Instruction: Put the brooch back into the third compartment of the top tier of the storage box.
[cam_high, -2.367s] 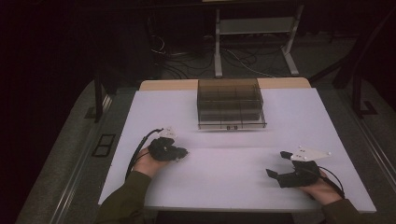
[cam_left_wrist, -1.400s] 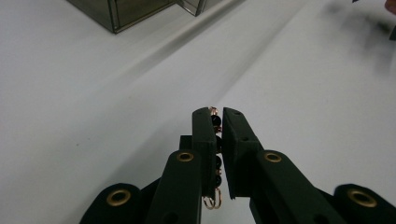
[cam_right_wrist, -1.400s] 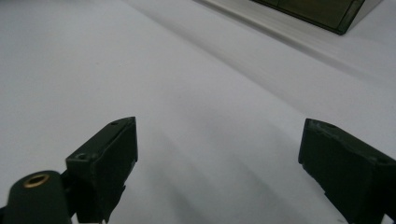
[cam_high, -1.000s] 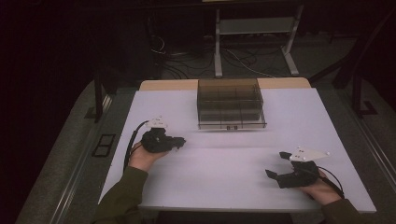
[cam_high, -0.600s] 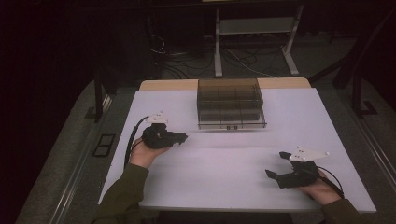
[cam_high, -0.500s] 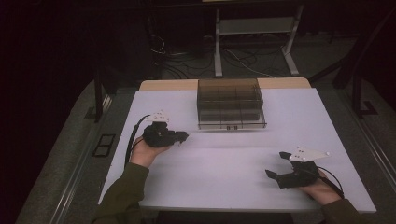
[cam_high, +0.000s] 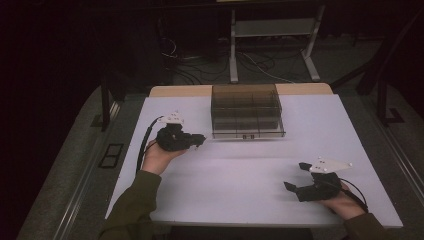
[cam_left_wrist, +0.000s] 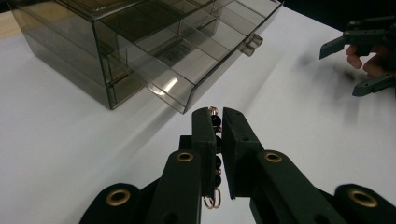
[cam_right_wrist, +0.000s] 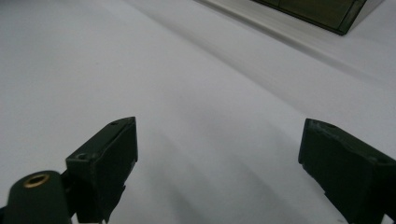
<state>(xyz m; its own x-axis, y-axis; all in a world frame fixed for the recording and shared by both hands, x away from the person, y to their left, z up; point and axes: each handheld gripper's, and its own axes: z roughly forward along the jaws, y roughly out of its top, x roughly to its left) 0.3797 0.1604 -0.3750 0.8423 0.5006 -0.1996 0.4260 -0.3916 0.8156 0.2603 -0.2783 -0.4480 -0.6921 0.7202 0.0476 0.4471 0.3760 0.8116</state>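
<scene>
My left gripper (cam_high: 200, 139) hovers over the white table (cam_high: 240, 190), just left of a smoky clear drawer box (cam_high: 247, 110). It is shut on a short string of dark beads with gold rings (cam_left_wrist: 215, 140), which pokes out above and below the jaws of the left gripper (cam_left_wrist: 218, 114). The box (cam_left_wrist: 140, 46) lies close ahead, its bottom drawer sticking out a little, knob toward me. My right gripper (cam_high: 295, 176) rests near the front right edge, open with nothing between its fingers; the right gripper (cam_right_wrist: 219, 128) faces bare table.
The box's corner (cam_right_wrist: 317, 11) is at the top of the right gripper view. The open right gripper (cam_left_wrist: 355, 65) appears far off in the left gripper view. A metal stand (cam_high: 272, 35) and cables lie on the dark floor beyond the table.
My left hand has lifted off the table and moved away from me, toward the box, with the beads still in its jaws. The right hand has stayed where it was.
</scene>
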